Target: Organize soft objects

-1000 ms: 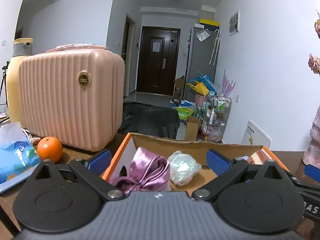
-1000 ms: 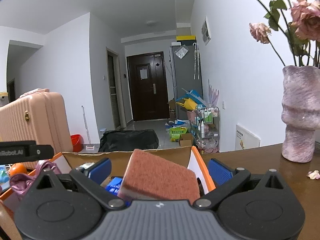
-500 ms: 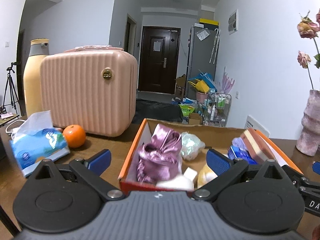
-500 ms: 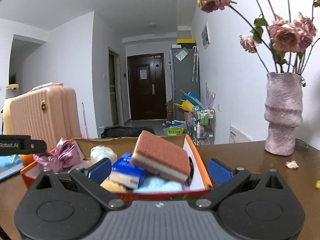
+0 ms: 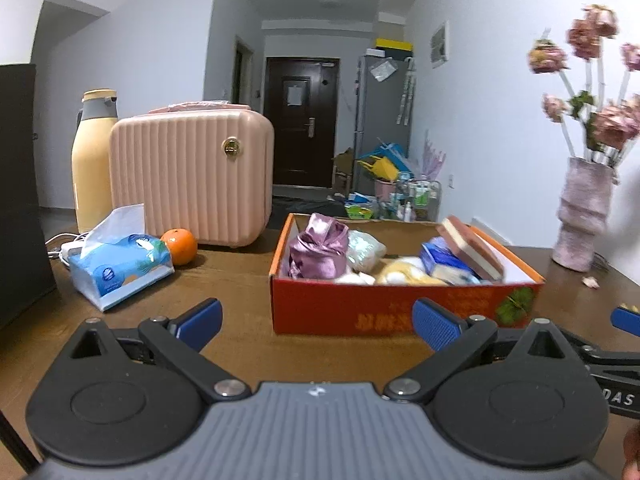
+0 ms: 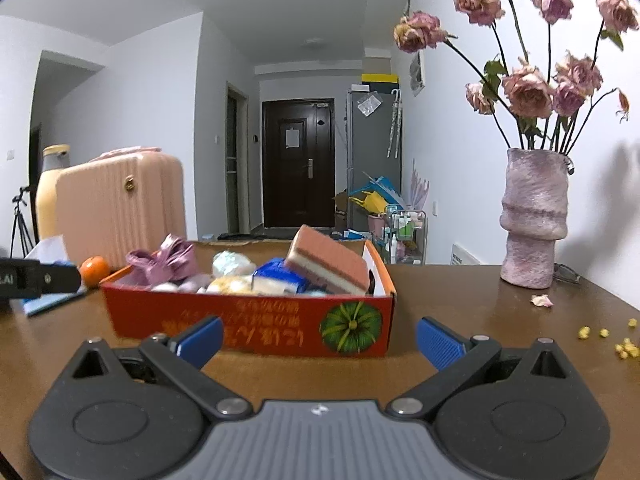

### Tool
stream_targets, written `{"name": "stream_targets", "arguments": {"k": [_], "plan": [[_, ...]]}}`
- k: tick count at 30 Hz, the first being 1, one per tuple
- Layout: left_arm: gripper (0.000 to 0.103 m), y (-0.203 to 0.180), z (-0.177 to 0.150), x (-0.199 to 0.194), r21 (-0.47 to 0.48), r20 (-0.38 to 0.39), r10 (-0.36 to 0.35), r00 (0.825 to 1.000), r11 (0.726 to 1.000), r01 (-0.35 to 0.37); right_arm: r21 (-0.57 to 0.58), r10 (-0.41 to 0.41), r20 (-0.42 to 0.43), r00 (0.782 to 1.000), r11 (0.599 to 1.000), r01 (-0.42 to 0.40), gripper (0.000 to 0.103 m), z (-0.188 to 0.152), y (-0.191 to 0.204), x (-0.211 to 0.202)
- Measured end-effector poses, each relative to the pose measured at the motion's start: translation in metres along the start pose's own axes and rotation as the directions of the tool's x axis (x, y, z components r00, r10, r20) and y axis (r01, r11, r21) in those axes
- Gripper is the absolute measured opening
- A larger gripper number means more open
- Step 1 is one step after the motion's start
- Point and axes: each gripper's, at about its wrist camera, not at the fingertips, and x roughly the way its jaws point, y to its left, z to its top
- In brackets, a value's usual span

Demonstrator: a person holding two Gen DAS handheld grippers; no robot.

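Mid-table, we see the orange box [image 5: 384, 304] holding the soft things: purple cloth [image 5: 318, 246], sponge [image 6: 328, 266], blue pack [image 5: 444, 262]. Left gripper [image 5: 316, 322] and right gripper [image 6: 318, 336] both gape empty, short of the box.

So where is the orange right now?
In the left wrist view, the orange sits on the table, left of the box, between the tissue pack and the pink case.
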Motion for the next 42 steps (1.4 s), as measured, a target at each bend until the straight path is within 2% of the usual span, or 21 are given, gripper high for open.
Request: {"name": "stream_targets", "arguments": {"k": [10, 12, 16, 22, 29, 42], "plan": [[0.103, 0.005, -0.044, -0.104, 0.028, 0.037, -0.075, 0.997, 0.997, 0.074, -0.025, 0.007, 0.005, 1.0, 1.0, -0.007, 0.103, -0.029, 0.015, -0.11], [0.103, 0.003, -0.057, -0.126, 0.044, 0.039, -0.107, 0.993, 0.993, 0.106, -0.031, 0.02, 0.01, 1.0, 0.999, -0.02, 0.103, -0.037, 0.018, -0.134], [0.103, 0.004, -0.076, -0.158, 0.057, 0.035, -0.154, 0.987, 0.987, 0.152, -0.038, 0.045, 0.002, 0.999, 0.998, -0.045, 0.103, -0.052, 0.021, -0.179], [0.103, 0.005, -0.087, -0.194, 0.076, 0.086, -0.173, 0.981, 0.983, 0.167, -0.022, 0.03, 0.006, 1.0, 0.999, -0.03, 0.103, -0.068, 0.021, -0.23], [0.103, -0.002, -0.088, -0.21, 0.097, 0.111, -0.212, 0.971, 0.975, 0.201, 0.01, 0.002, 0.039, 0.999, 1.0, -0.003, 0.103, -0.064, 0.015, -0.251], [0.103, 0.001, -0.088, -0.214, 0.092, 0.12, -0.213, 0.97, 0.975, 0.203, 0.007, 0.006, 0.064, 0.998, 1.0, -0.006, 0.103, -0.061, 0.015, -0.258]]}}
